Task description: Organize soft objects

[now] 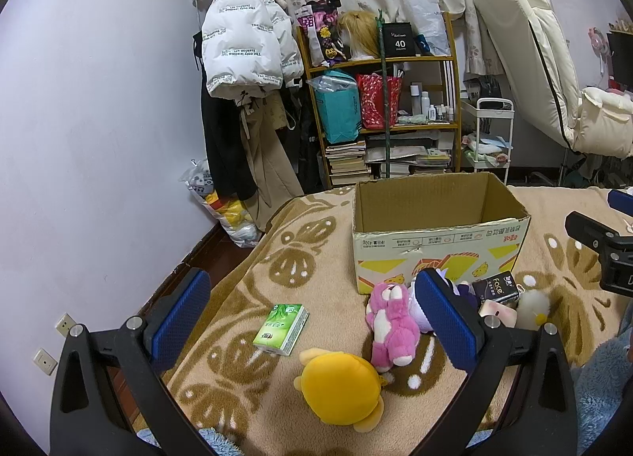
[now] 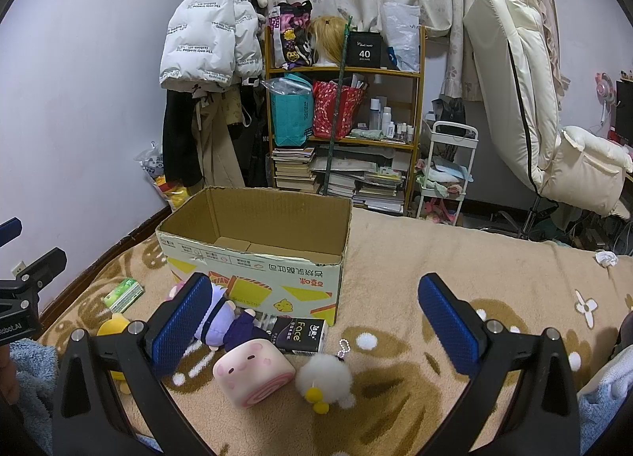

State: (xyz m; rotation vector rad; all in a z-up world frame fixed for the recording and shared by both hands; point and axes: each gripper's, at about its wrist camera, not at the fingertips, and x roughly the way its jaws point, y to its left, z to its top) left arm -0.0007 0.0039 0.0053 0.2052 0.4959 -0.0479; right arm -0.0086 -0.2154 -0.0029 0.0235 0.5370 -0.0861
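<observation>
Both hand-held grippers hang spread wide and empty above the patterned blanket (image 1: 316,242); the left gripper (image 1: 312,321) fills the lower half of its own view with the yellow plush (image 1: 340,385) lying face down at lower centre between its blue pads, the pink plush (image 1: 391,321) just right of that, and the green tissue pack (image 1: 281,323) a little to the left; the right gripper (image 2: 316,327) frames the pink roll-shaped plush (image 2: 251,371) and the white fluffy keychain (image 2: 326,377) at lower centre, with the purple doll (image 2: 227,323) and the black tissue pack (image 2: 300,333) behind them, close against the front wall of the open cardboard box (image 2: 257,278), which stands empty at mid-frame; these toys look light and squashy, so I judge they will give under the pads and should be pinched across the fullest part of the body, not by a limb or the keychain's bead chain, which could slip; the tissue packs seem soft but slick in their wrapping, best taken across the short sides; each gripper points forward and tilts slightly downward toward the bed, level side to side, the left one apparently best placed for the yellow plush.
</observation>
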